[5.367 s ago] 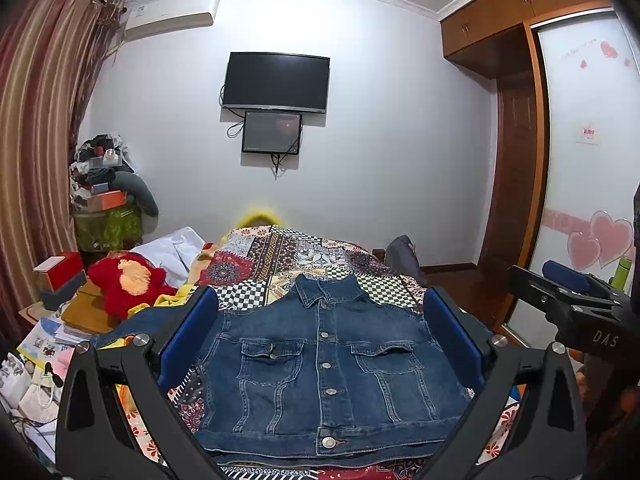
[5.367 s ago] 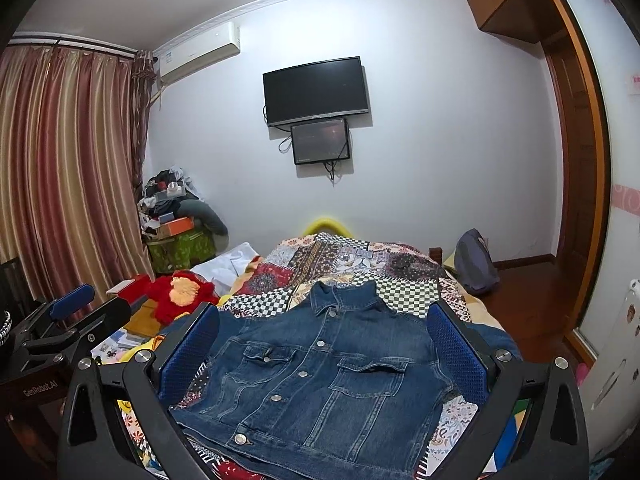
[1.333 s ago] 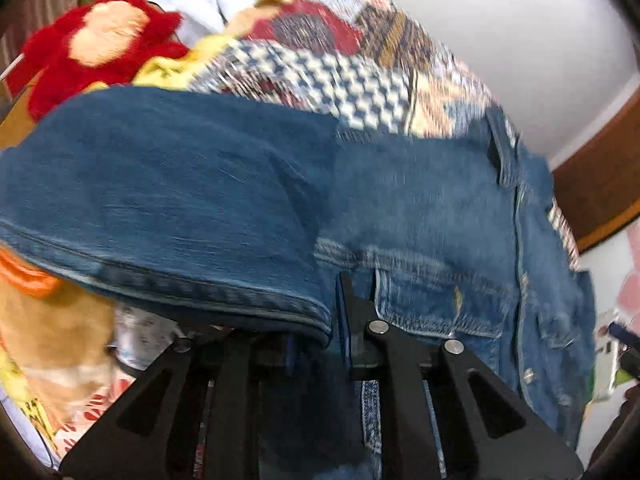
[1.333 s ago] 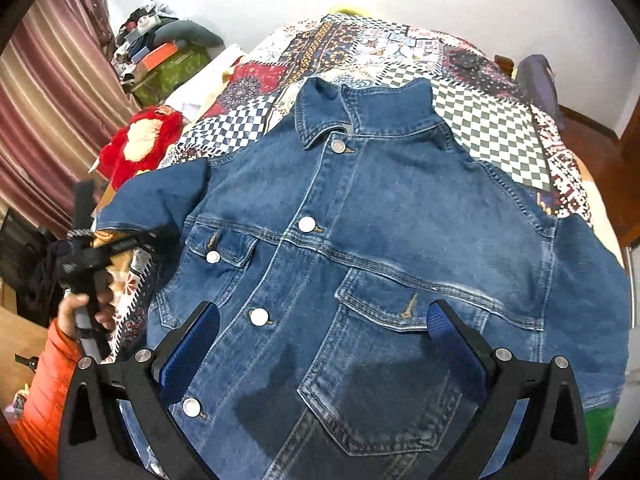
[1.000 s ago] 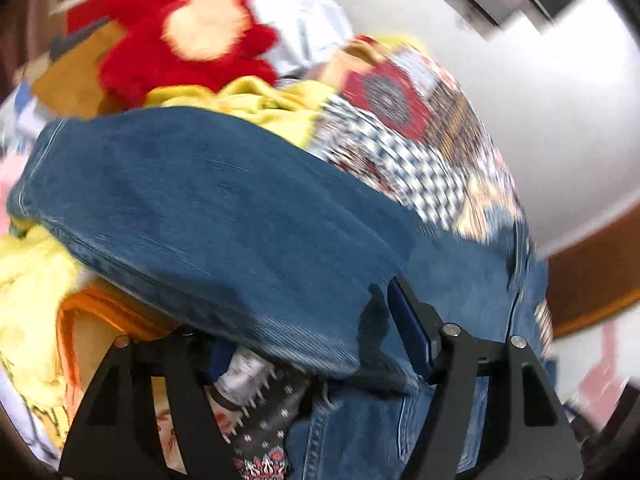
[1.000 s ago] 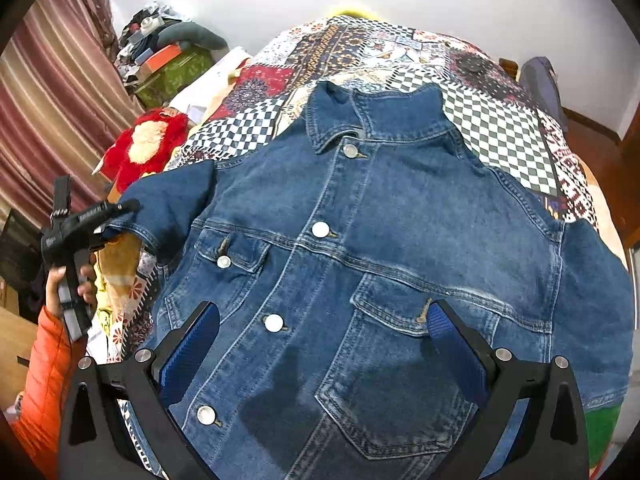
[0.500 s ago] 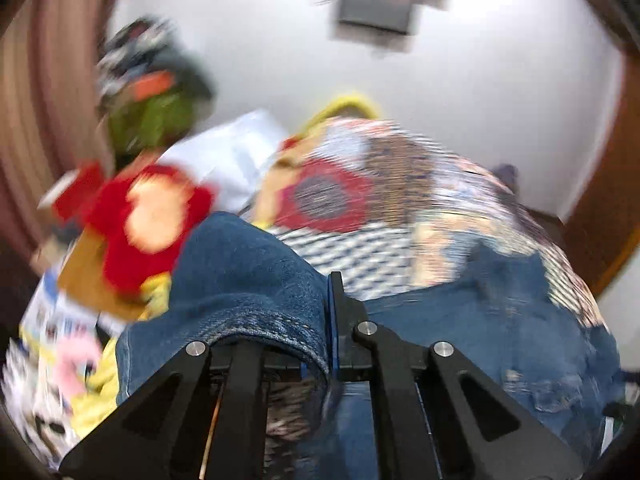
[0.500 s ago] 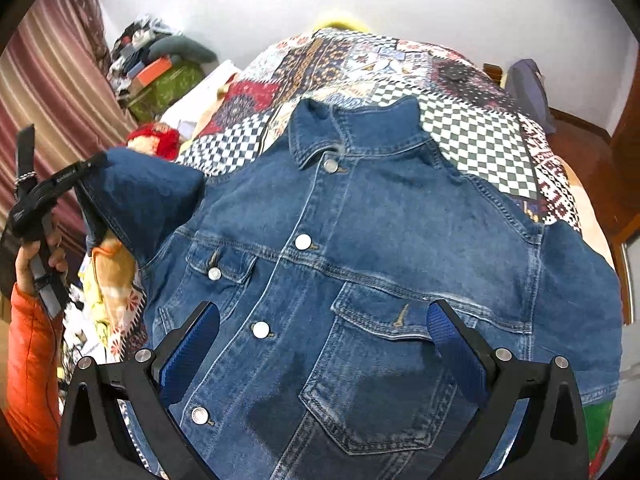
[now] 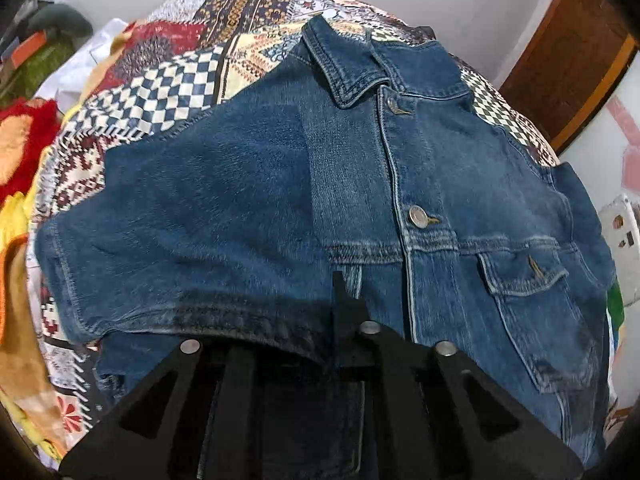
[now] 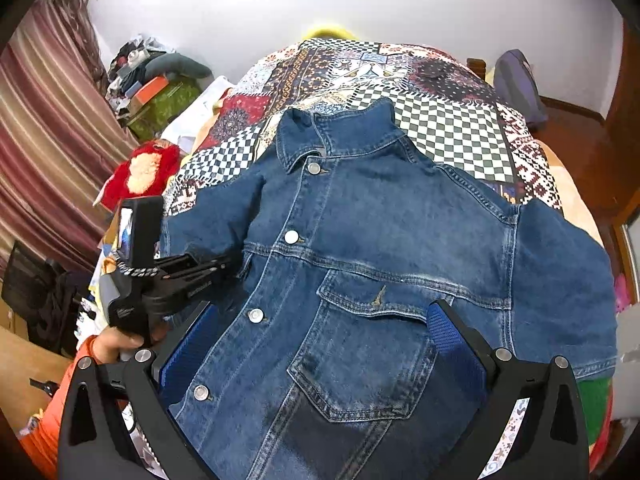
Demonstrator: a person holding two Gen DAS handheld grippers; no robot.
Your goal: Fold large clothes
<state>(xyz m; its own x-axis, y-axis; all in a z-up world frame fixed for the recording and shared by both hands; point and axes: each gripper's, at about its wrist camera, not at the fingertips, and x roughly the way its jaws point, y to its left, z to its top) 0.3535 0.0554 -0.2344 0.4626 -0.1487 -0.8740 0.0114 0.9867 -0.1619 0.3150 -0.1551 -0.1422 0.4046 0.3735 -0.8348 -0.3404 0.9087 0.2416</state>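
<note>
The left gripper (image 10: 234,266), jaws opening slightly, apparently pinches a sleeve (image 9: 192,248); an orange-sleeved hand (image 10: 116,346) holds it. The right gripper (image 10: 320,334) hovers with jaws wide apart.

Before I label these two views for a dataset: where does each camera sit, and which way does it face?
Left wrist: sits on the left gripper, looking steeply down the denim jacket toward its collar; only its own black fingers show, jaws opening yet still pinching the sleeve cuff.
Right wrist: sits on the right gripper, above the jacket's hem, facing the far wall; its open blue-padded fingers show, plus the other gripper, a hand and an orange sleeve.
Shared: jacket, patchwork bedspread, red plush toy.
</note>
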